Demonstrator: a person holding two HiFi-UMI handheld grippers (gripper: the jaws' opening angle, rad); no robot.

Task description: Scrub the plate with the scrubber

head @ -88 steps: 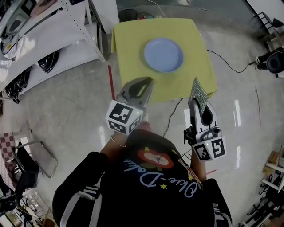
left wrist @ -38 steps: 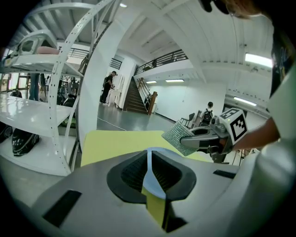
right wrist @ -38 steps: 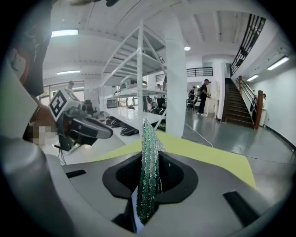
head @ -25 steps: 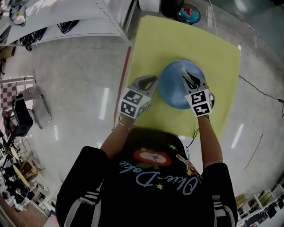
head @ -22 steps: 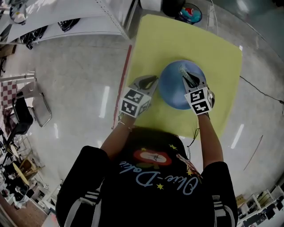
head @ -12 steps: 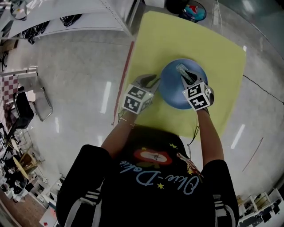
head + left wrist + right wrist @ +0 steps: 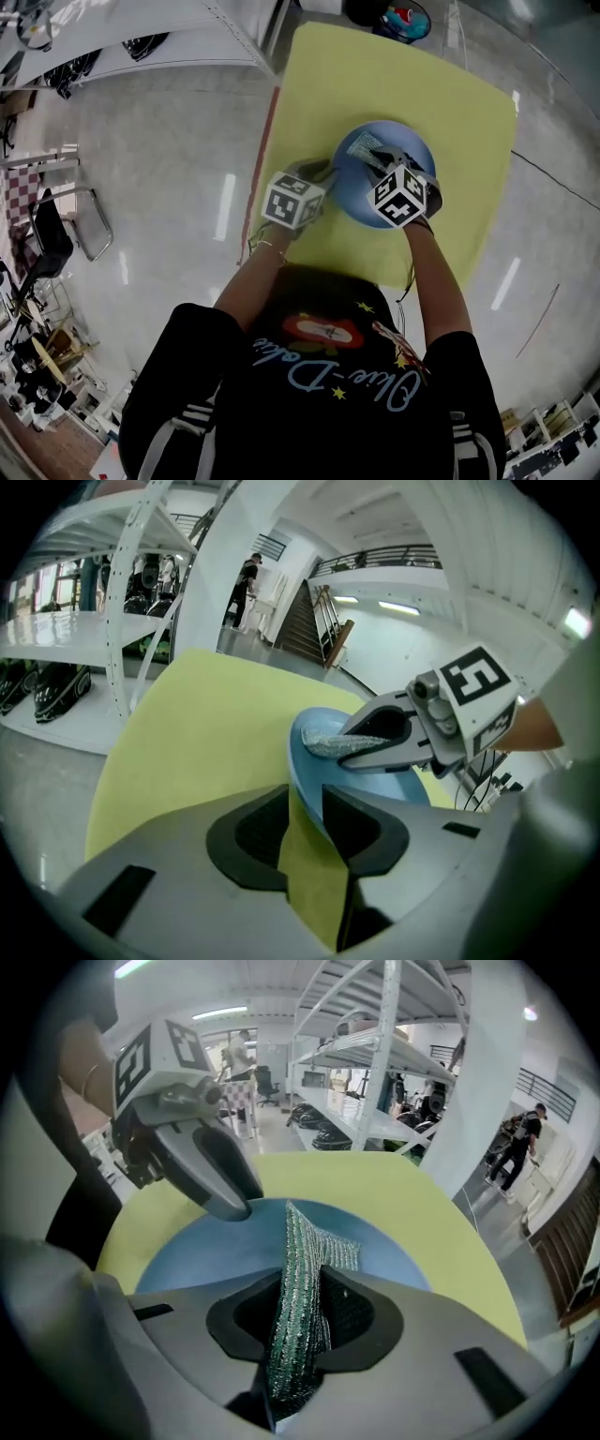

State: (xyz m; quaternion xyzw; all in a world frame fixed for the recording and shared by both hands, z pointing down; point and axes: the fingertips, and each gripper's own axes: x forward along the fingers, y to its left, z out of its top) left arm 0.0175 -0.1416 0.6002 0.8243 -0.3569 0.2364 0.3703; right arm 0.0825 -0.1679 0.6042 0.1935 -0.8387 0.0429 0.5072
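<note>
You're holding both tools over the yellow tabletop (image 7: 394,75), with glossy pale floor (image 7: 159,178) lying all round and white shelving (image 7: 141,33) standing at the left. Your right tool (image 7: 298,1312) is clamping the mesh scrubber (image 7: 302,1241) over the blue plate (image 7: 206,1251), which is sitting mid-tabletop. Your left tool (image 7: 305,827) has just been opening its jaws; the plate's near rim is showing in the gap, unpinched.

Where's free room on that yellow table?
Bare table: beyond the plate, and between it and the right edge. Crowded: the plate's left rim sits between the left gripper's jaws, which have just been opening; the right gripper holds the scrubber over it.
</note>
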